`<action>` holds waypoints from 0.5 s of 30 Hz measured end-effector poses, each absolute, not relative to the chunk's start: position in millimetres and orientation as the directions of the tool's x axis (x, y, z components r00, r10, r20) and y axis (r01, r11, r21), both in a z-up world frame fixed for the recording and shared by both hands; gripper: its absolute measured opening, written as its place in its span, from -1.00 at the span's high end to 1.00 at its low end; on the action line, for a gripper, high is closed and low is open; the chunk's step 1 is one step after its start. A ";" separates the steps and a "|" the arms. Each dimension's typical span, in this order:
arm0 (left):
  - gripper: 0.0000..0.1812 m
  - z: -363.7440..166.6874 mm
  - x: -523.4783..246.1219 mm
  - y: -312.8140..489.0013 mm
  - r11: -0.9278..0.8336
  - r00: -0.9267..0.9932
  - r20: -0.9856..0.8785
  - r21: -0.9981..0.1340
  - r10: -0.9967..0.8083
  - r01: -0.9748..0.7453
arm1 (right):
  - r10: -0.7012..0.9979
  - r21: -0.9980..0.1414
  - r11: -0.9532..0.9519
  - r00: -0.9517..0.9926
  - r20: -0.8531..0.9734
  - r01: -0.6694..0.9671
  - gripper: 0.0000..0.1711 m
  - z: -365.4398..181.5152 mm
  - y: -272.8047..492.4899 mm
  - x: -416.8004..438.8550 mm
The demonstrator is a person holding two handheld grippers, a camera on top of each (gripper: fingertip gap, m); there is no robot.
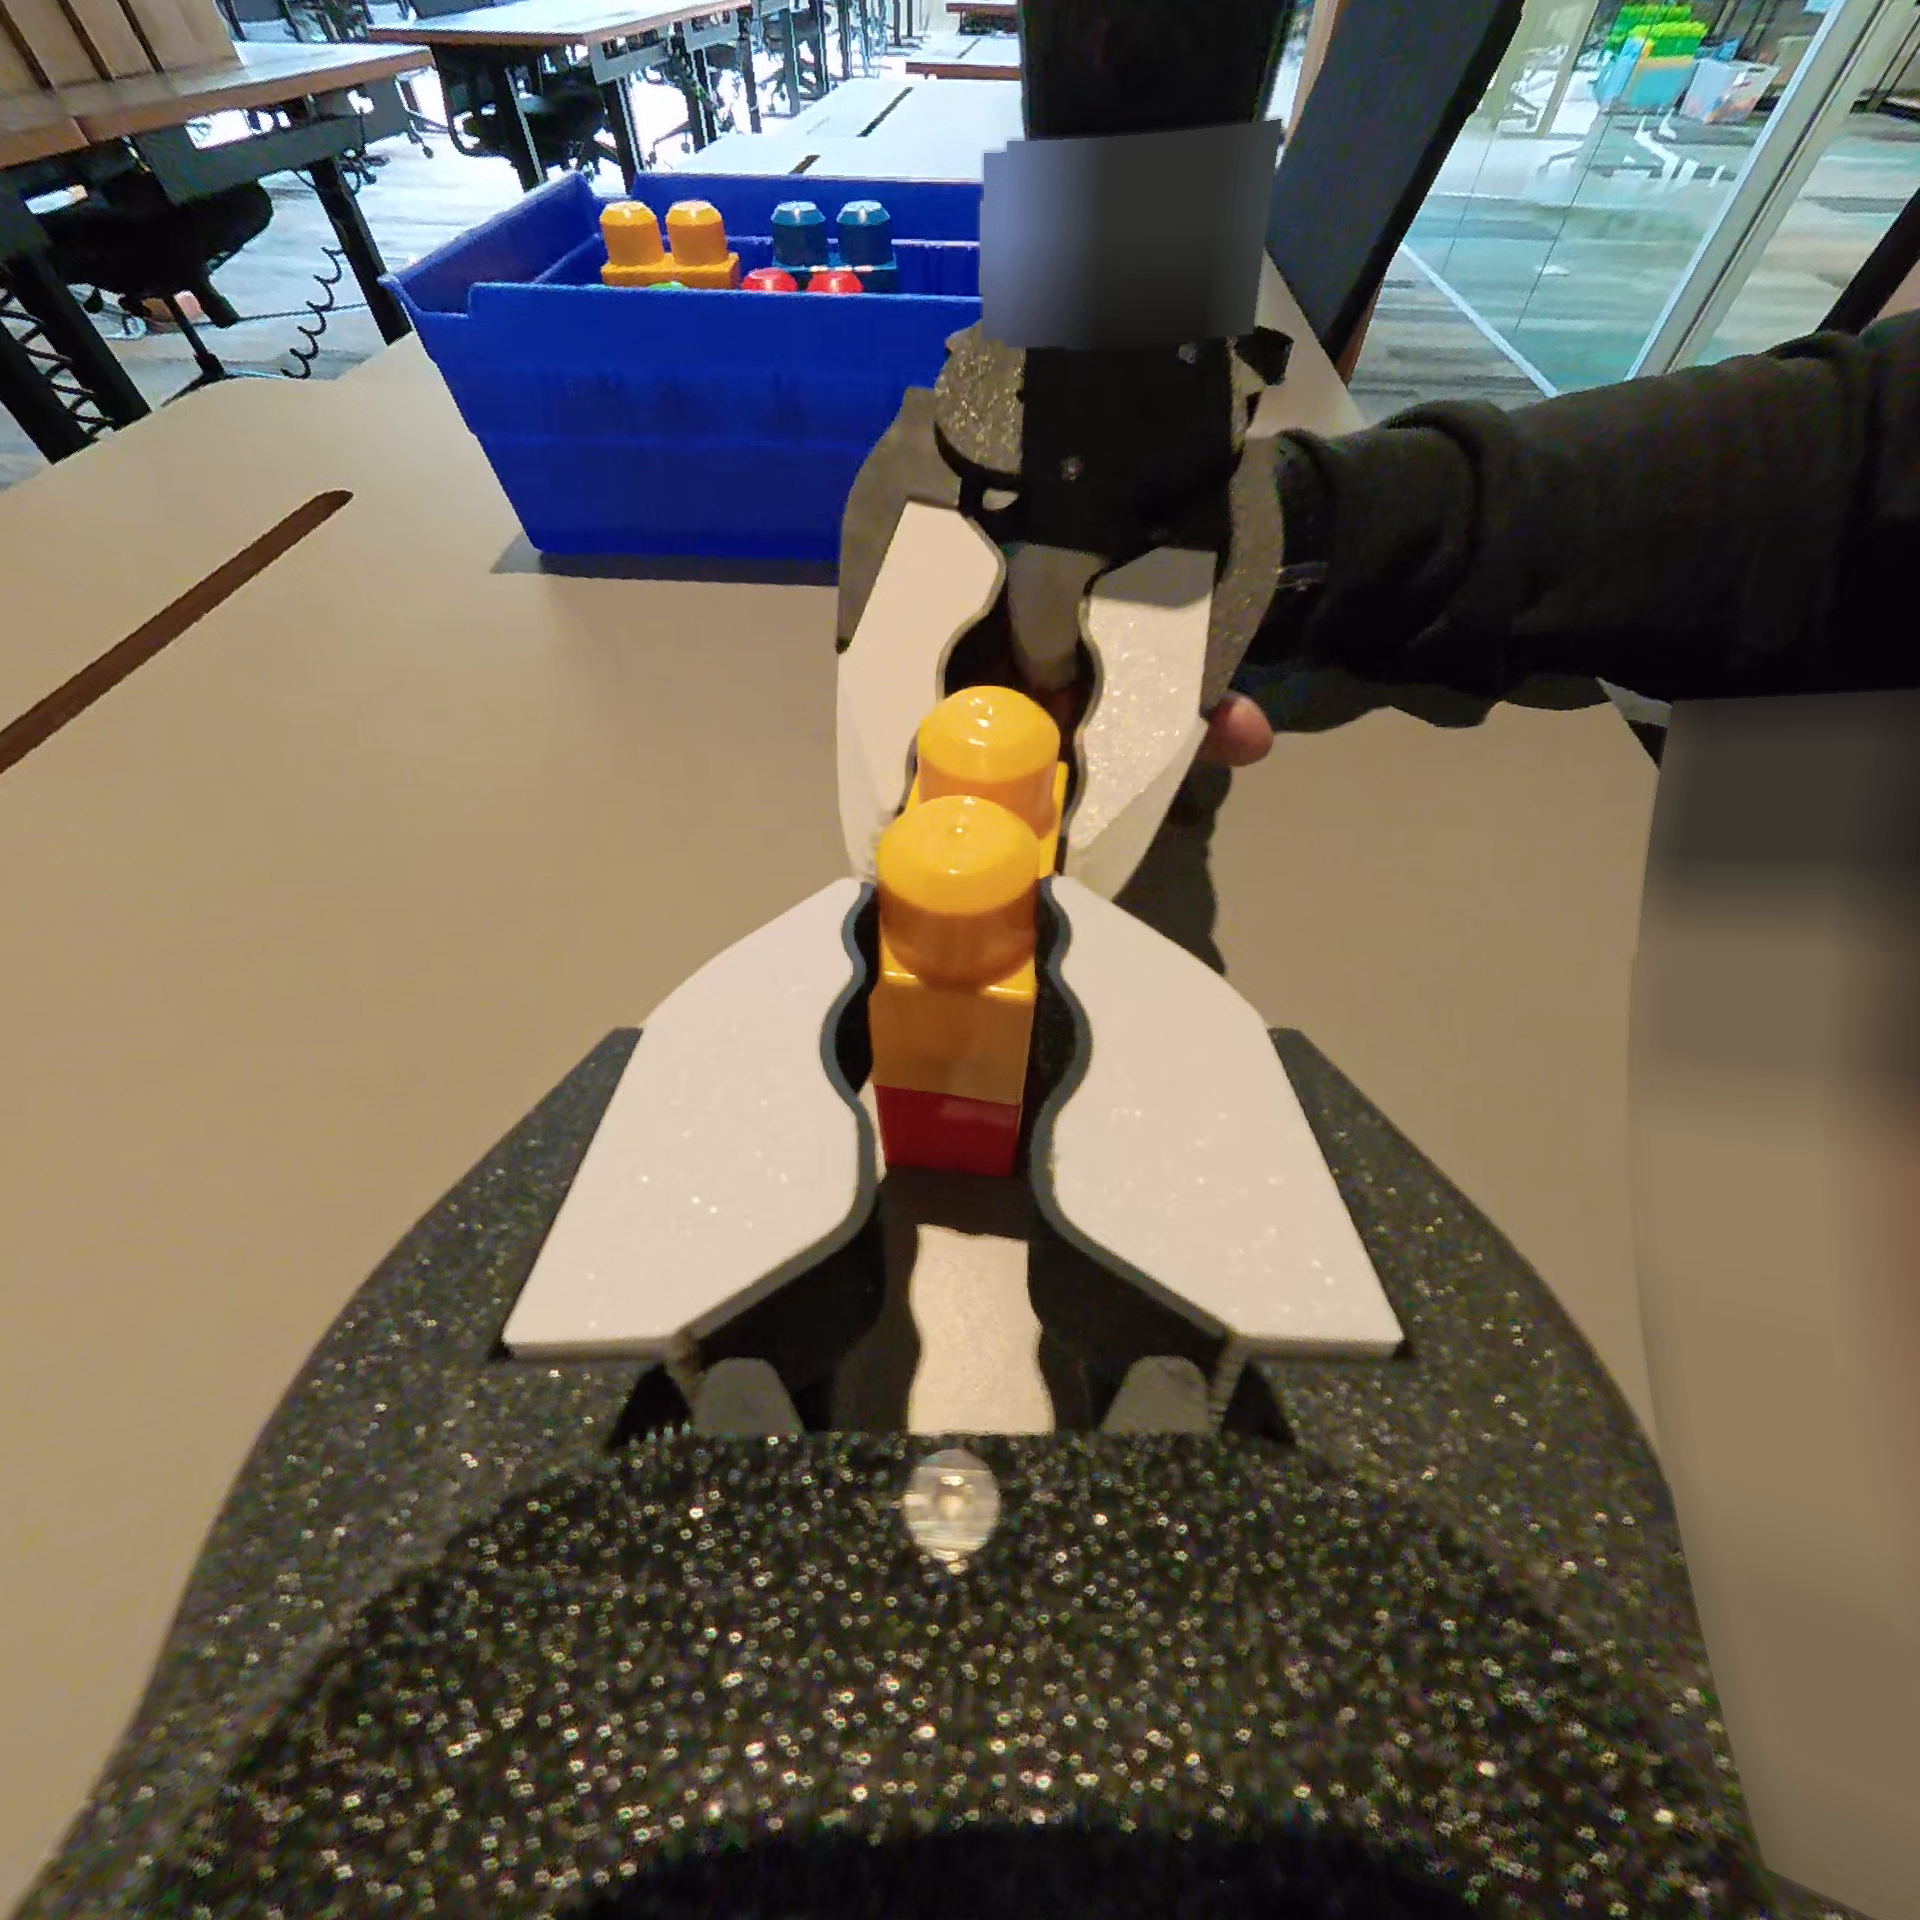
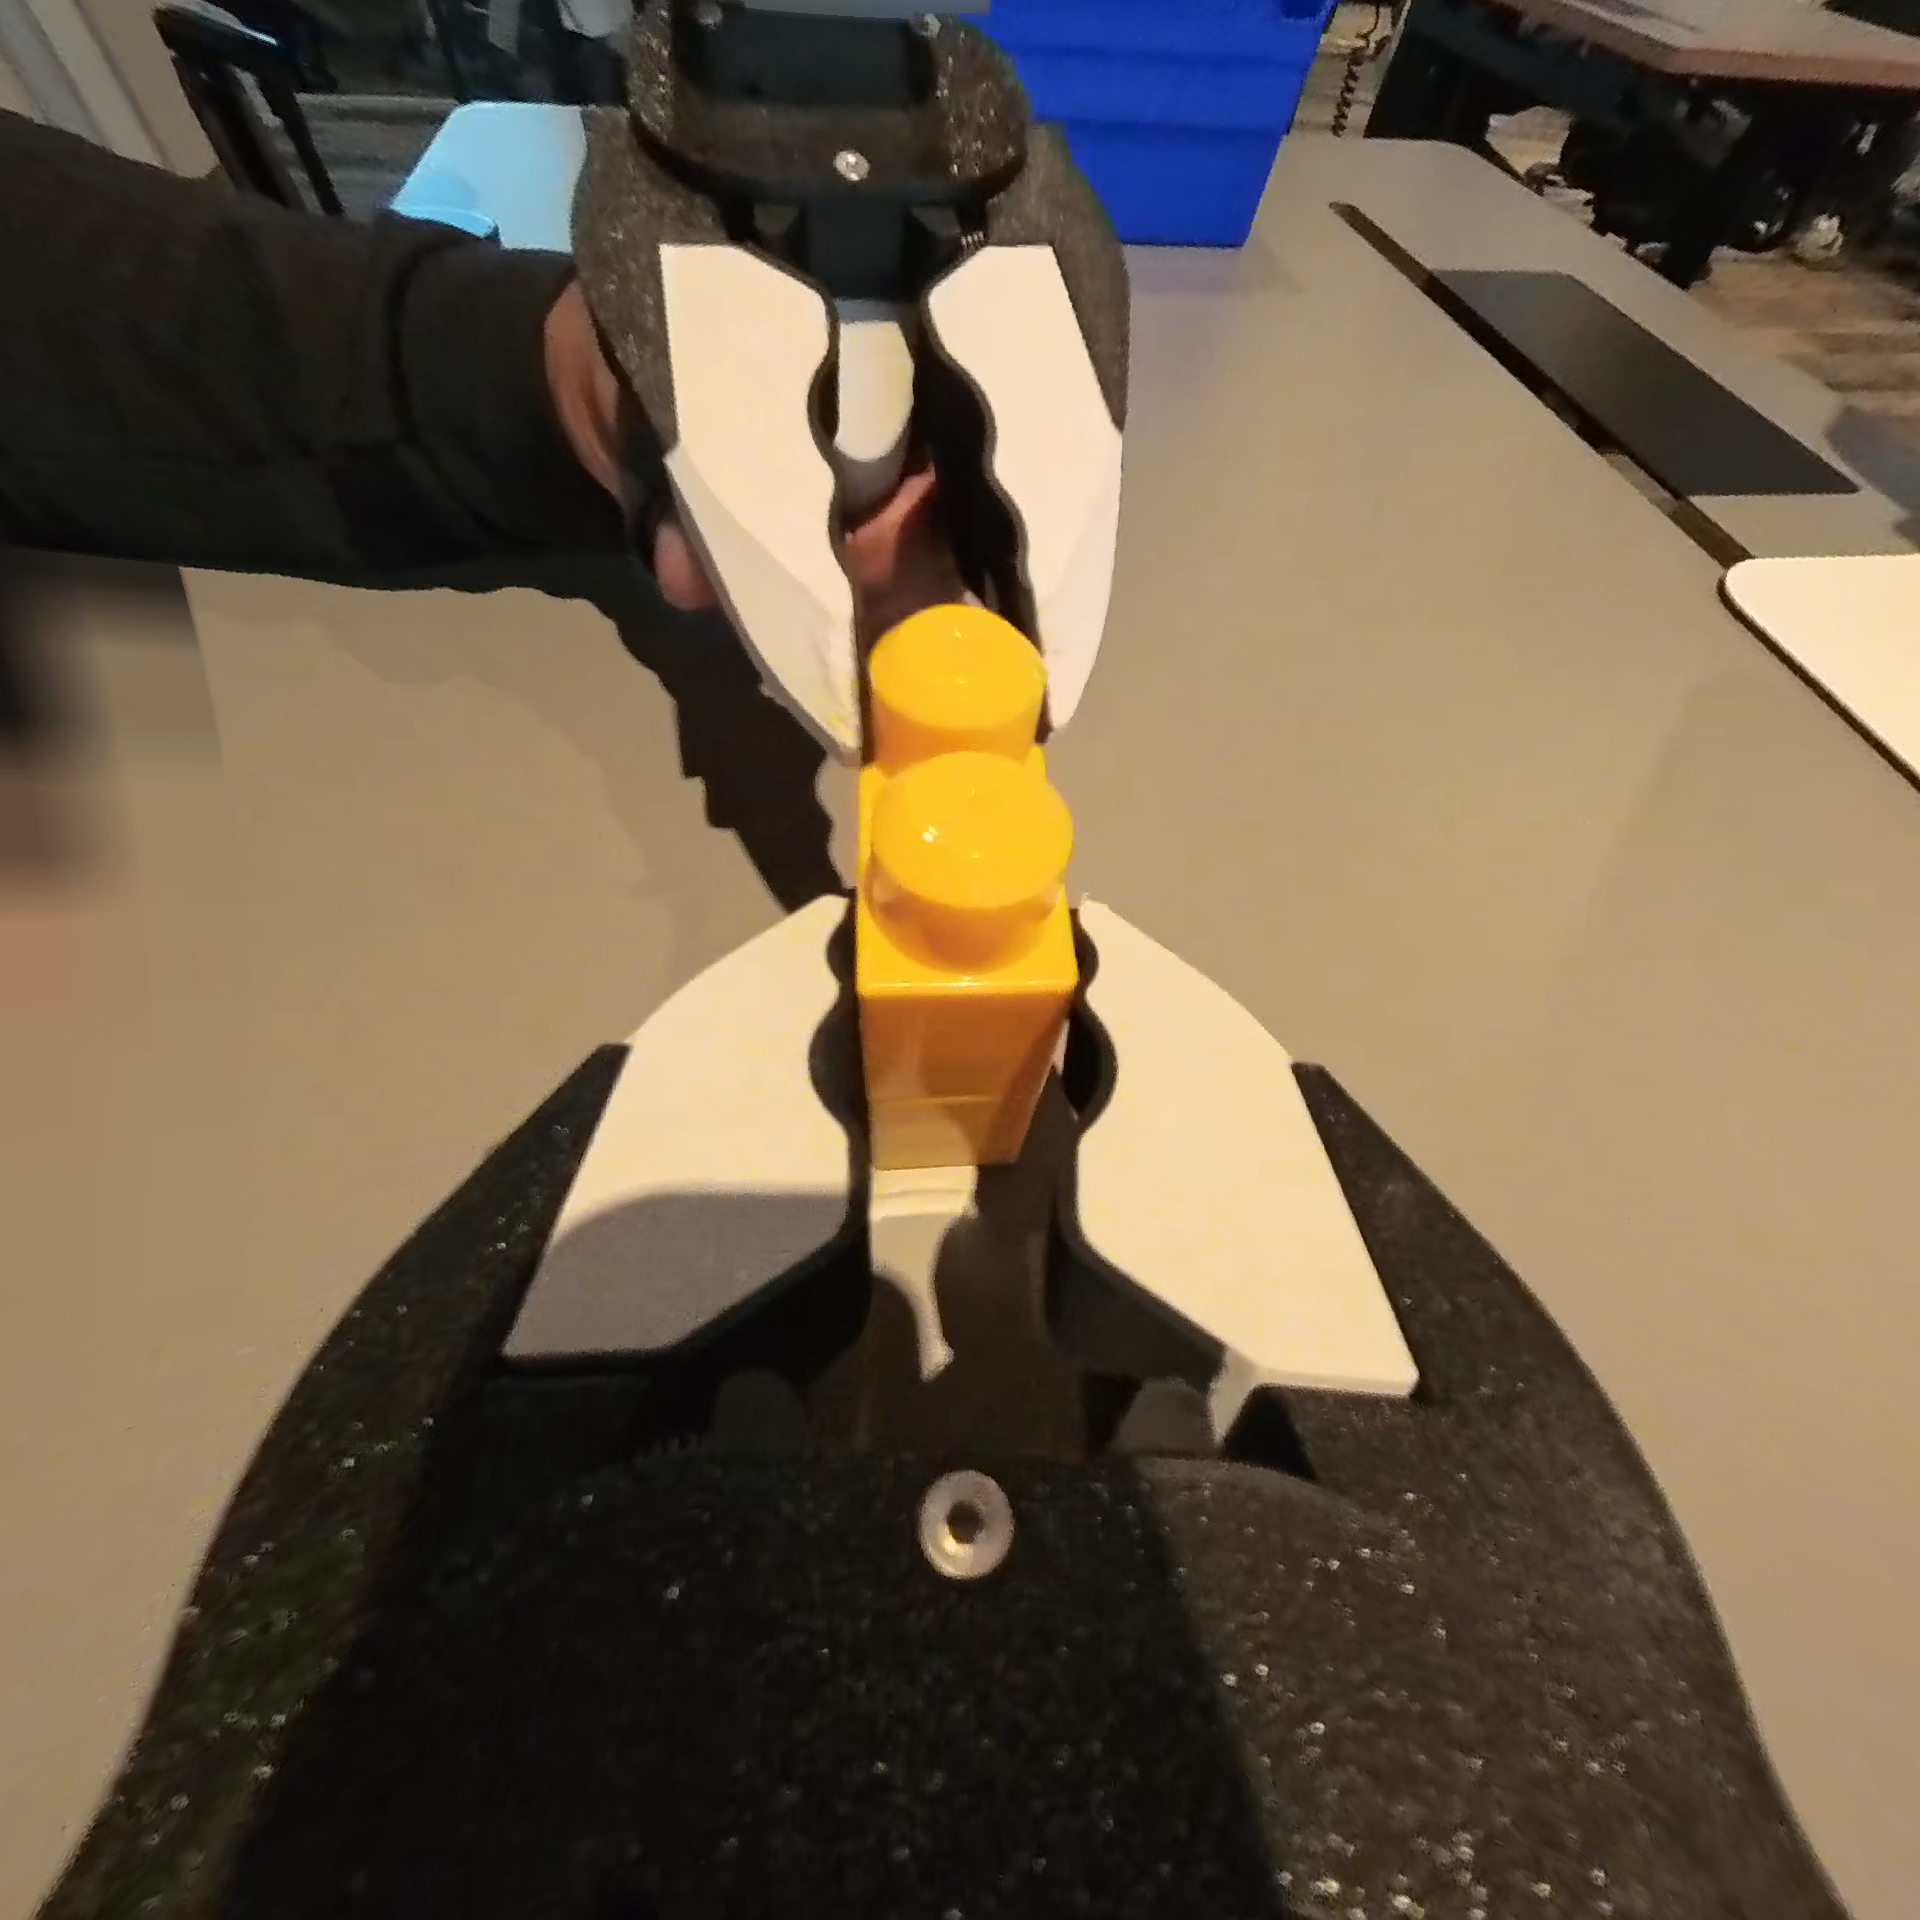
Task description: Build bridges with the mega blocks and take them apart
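A yellow two-stud block (image 1: 951, 1029) stands lengthwise between my two grippers, which face each other over the beige table (image 1: 416, 935). A red block (image 1: 945, 1132) sits under its near end in the left wrist view. In the right wrist view the yellow block (image 2: 961, 1039) has a second yellow piece (image 2: 951, 1127) under its near end. My left gripper (image 1: 956, 904) is shut on one end of the yellow block. My right gripper (image 2: 961, 914) is shut on the other end. Each gripper also shows in the other's view, the right gripper (image 1: 987, 831) and the left gripper (image 2: 951, 727).
A blue bin (image 1: 675, 416) stands farther back on the table and holds yellow (image 1: 665, 244), dark blue (image 1: 831, 234) and red (image 1: 800, 281) blocks. The bin also shows in the right wrist view (image 2: 1164, 125). A slot (image 1: 177, 613) cuts the tabletop. Black sleeves (image 1: 1558, 540) reach in. Both grippers' tips are close together, under 4 cm apart.
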State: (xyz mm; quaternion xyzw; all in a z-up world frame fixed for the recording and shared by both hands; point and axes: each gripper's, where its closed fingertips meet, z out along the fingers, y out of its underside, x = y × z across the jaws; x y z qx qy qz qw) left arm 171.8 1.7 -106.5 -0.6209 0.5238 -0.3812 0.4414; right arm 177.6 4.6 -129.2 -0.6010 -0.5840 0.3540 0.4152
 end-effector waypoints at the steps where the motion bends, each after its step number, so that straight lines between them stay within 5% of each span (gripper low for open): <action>1: 0.68 -105.4 170.9 2.7 -0.057 0.165 0.005 -0.948 -0.986 -0.312 | 0.996 -0.910 0.025 0.072 0.060 0.413 0.57 -129.1 4.9 177.1; 8: 0.62 -57.5 156.1 7.1 -0.045 0.192 0.035 -0.998 -0.981 -0.047 | 0.967 -0.941 0.111 0.184 0.176 0.318 0.58 -77.9 5.0 175.0; 15: 0.65 -62.5 151.2 12.7 -0.057 0.223 0.043 -0.997 -0.974 -0.058 | 0.851 -0.959 0.250 0.443 0.283 0.133 0.58 26.5 -6.5 252.5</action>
